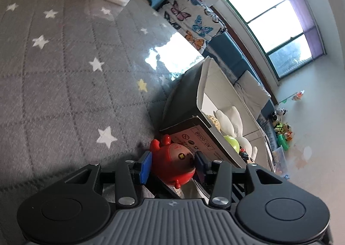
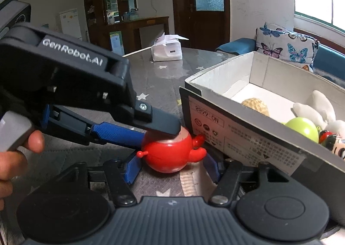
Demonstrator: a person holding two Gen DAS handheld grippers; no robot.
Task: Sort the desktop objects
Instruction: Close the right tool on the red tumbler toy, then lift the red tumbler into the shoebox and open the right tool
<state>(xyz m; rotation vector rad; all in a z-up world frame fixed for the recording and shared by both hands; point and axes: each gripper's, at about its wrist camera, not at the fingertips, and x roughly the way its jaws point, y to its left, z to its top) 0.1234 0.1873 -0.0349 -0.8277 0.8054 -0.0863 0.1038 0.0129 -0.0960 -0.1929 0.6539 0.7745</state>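
A red round toy figure (image 1: pixel 172 165) (image 2: pixel 170 154) sits low over the grey star-patterned table cover (image 1: pixel 64 72), just in front of the cardboard box (image 1: pixel 202 85) (image 2: pixel 258 66). My left gripper (image 1: pixel 173 166) (image 2: pixel 157 137) stands open around the toy, pads close beside it. In the right wrist view one of its fingers lies across the toy's top. My right gripper (image 2: pixel 171 169) comes from the other side and its blue pads press on the toy's flanks.
The box holds a white plush (image 2: pixel 317 109), a green ball (image 2: pixel 304 128) and a tan ball (image 2: pixel 256 106). A tissue pack (image 2: pixel 167 50) lies far across the table. A butterfly cushion (image 2: pixel 286 44) rests on the blue sofa. A hand (image 2: pixel 13 158) holds the left gripper.
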